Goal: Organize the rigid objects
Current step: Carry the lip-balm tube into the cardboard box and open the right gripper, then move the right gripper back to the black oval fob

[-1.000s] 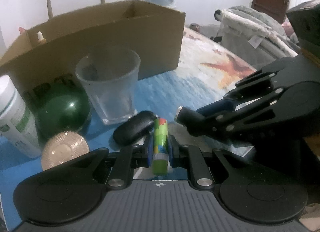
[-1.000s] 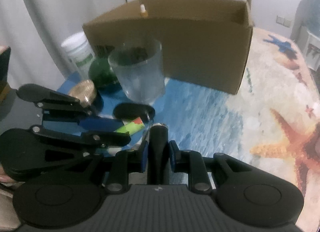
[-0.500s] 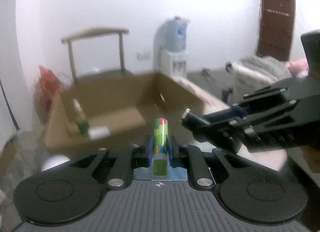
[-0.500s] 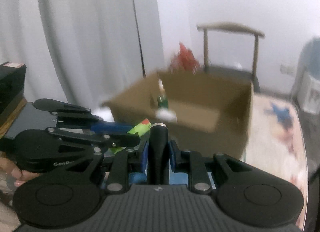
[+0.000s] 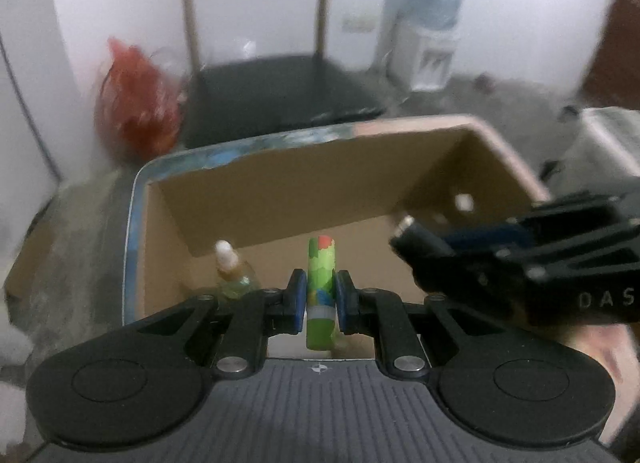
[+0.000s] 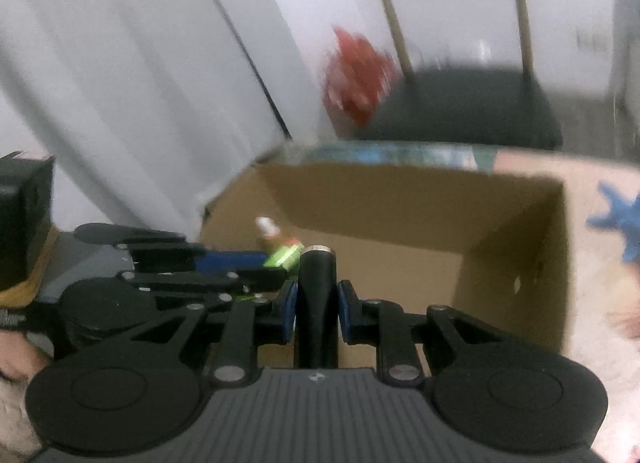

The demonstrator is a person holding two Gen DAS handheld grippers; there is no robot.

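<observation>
Behind the surface stand a chair [image 5: 256, 23] and a water dispenser [image 5: 424, 23], blurred. Both carries are in mid-air over the open box [image 5: 360, 191]. Left hand-held gripper [image 5: 320, 299] is clamped on the green tube [image 5: 321, 283]; right hand-held gripper [image 6: 317, 311] is clamped on the black cylinder [image 6: 317, 287]. A small bottle [image 5: 230, 267] already stands inside. Next, I'd say: lower both past the rim, then release. Only "DAS" reads on the right gripper's side.
</observation>
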